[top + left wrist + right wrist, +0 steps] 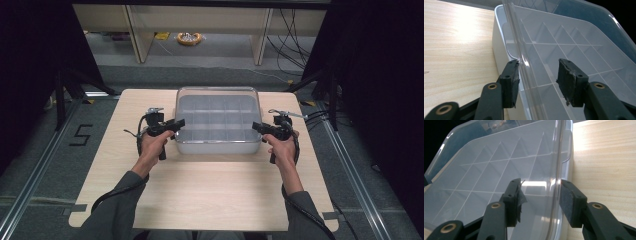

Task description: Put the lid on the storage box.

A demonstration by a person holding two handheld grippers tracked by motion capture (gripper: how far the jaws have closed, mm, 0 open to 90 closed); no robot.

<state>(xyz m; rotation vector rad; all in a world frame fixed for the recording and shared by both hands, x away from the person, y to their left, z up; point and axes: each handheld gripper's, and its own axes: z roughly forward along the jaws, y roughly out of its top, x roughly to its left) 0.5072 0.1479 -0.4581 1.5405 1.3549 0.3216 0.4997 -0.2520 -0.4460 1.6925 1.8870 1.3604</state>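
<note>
A clear plastic box (pixel 218 95) with a grid of compartments stands at the back middle of the wooden table (pixel 200 185), its see-through lid (pixel 574 37) over a white base (pixel 497 42). My left gripper (pixel 179 125) is at the box's left side. Its jaws straddle the lid's edge (pixel 520 60): the outer pad (pixel 510 85) lies against the rim and the inner pad (pixel 569 80) stands well apart over the lid. My right gripper (pixel 255 127) is at the box's right side. It straddles the lid's rim (pixel 556 182) too, with a gap showing between the pads (pixel 570 202).
The table's front half (pixel 200 200) lies between the person's forearms. Bare tabletop runs beside the box on both sides (pixel 454 50) (pixel 604 157). On the floor are a "5" mark (pixel 81 135) at the left, a yellow roll (pixel 189 38) and cables (pixel 290 35) behind.
</note>
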